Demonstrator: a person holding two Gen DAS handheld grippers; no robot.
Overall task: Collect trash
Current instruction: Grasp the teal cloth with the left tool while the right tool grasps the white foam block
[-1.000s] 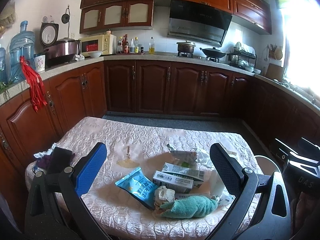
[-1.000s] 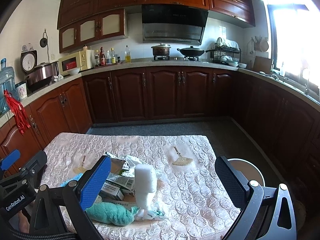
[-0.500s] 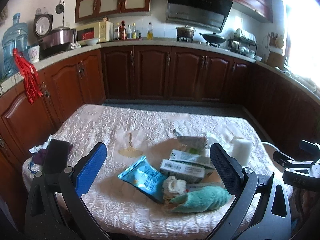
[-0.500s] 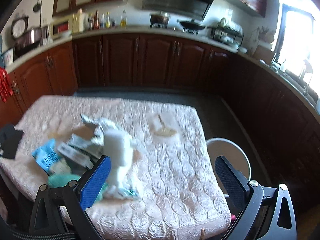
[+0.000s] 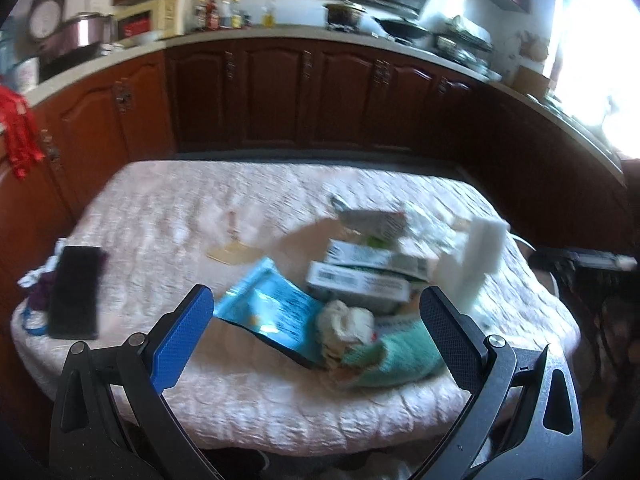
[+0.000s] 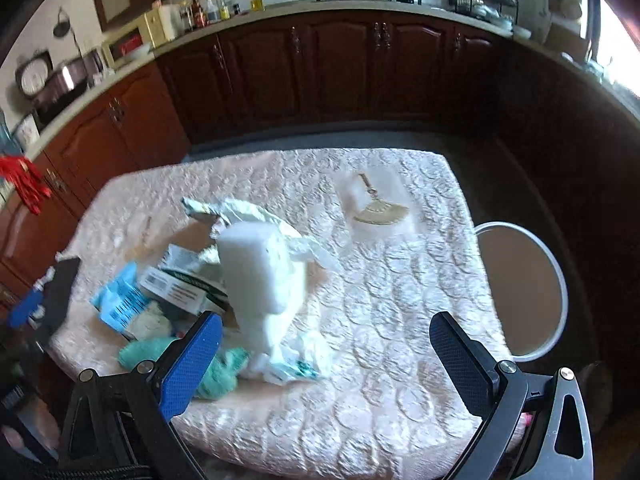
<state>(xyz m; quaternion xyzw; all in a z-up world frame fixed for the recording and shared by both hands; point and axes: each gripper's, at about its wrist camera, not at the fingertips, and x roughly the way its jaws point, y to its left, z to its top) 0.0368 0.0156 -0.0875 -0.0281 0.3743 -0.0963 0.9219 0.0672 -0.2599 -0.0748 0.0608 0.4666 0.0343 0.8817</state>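
your left claw (image 5: 316, 338) hangs wide open with nothing between its fingers, above the near edge of the quilted surface (image 5: 160, 216). just past it lies the trash pile: a blue snack bag (image 5: 266, 310), a crumpled cream wad (image 5: 346, 322) touching it, a teal cloth (image 5: 394, 358) at the near side, and two stacked cartons (image 5: 360, 280) behind them. a crumpled wrapper (image 5: 372, 218) sits at the far side of the pile, and a white foam block (image 5: 478, 258) stands upright at its right. the view is motion-blurred, so print on the cartons cannot be read. well to the left, a black phone (image 5: 76, 298) lies near the surface edge.

your right claw (image 6: 324, 354) is also spread wide and holds nothing. it hovers over the near part of the surface (image 6: 400, 280), with the foam block (image 6: 260, 276) standing just ahead of its left finger. the teal cloth (image 6: 218, 374) lies partly behind that blue finger pad, and white crumpled plastic (image 6: 256, 216) spreads behind the block. a small fan-shaped item (image 6: 380, 214) lies apart on the far right of the surface. beside the surface's right edge stands a round white-rimmed bin (image 6: 524, 290).
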